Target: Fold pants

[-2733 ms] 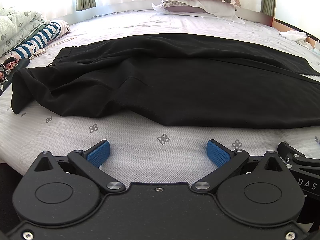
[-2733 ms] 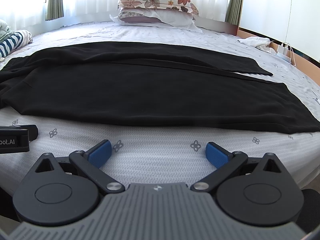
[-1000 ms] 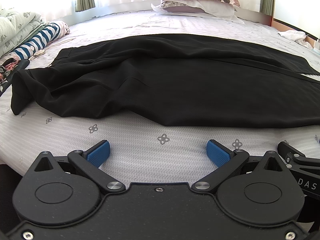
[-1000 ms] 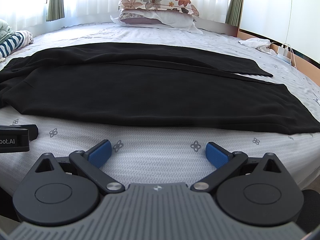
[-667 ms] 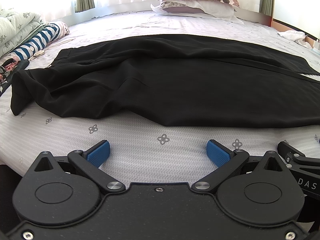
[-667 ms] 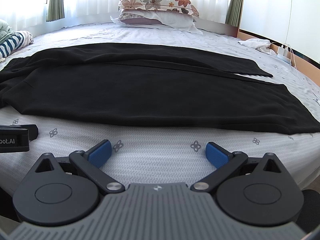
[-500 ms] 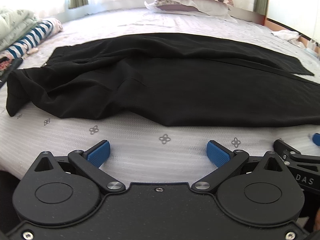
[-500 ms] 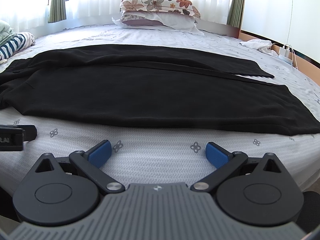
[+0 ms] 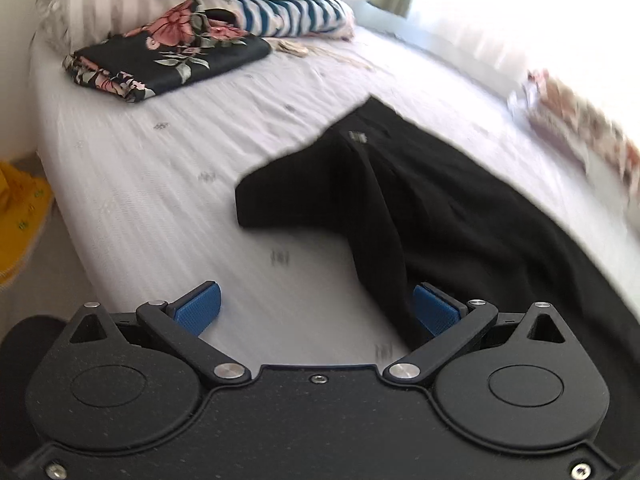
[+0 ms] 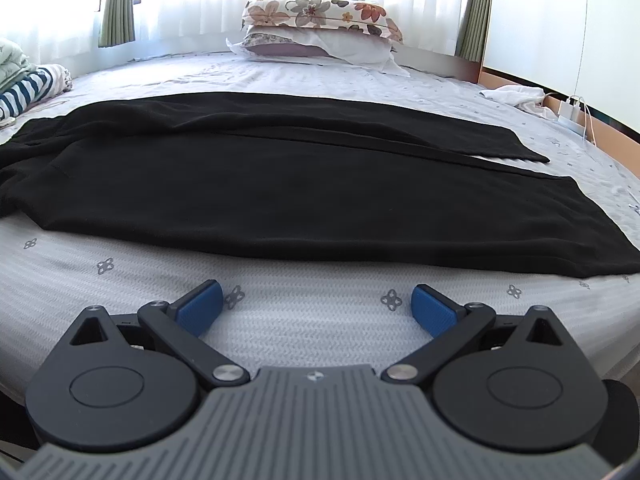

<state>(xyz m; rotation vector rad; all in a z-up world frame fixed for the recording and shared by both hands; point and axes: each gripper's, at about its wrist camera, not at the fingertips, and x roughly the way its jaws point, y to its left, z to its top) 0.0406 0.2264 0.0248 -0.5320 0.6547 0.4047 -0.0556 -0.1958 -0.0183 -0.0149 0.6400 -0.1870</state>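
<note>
In our left wrist view, the left gripper (image 9: 316, 304) is spread wide with nothing between its blue pads (image 9: 200, 304). It points at the waist end of the black pants (image 9: 460, 216), which lie on the white bed (image 9: 160, 184). A fold of the cloth runs down in front of the right-hand pad, and we cannot tell whether the two touch. The waistband corner sticks out toward the left, rumpled and with a small label showing near the top. We judge that we are aimed here because this end needs straightening or gripping before any fold. The picture is smeared, so fine detail is lost. Beyond the pants sit a folded floral garment (image 9: 168, 56) and a striped garment (image 9: 288, 16), well apart from our work.

In our right wrist view, the right gripper (image 10: 316, 304) is likewise wide apart and empty, hovering over bare sheet just short of the pants' near edge. From here the pants (image 10: 300, 192) stretch across the bed, waist to the left and leg ends to the right, one leg lying partly over the other with its hem set back. They look not yet folded. Floral pillows (image 10: 320, 28) are stacked at the far side. We think this gripper sits low and square to the long edge so it can take hold of that edge.
</note>
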